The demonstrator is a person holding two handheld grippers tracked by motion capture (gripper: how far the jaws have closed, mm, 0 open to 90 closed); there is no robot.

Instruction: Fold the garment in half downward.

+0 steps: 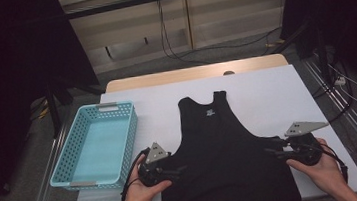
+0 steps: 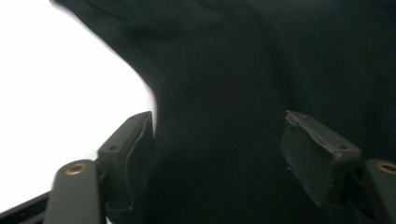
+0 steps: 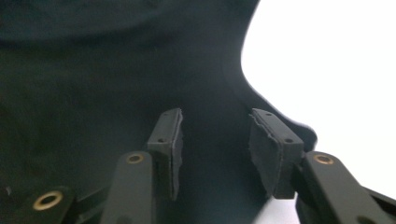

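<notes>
High view: one black vest [image 1: 223, 161], one blue basket [image 1: 98, 144], two grippers.

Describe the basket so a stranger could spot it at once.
Start at the white table and look to its left edge, beside the black sleeveless top spread flat in the middle. There sits the basket, a rectangular tray with perforated walls. It is the only light blue thing there, and nothing lies in it.

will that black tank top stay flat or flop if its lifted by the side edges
The black tank top is thin cloth lying flat on the white table, so it would probably sag in the middle. It likely weighs little. Pushed, it would probably bunch rather than slide whole.
</notes>
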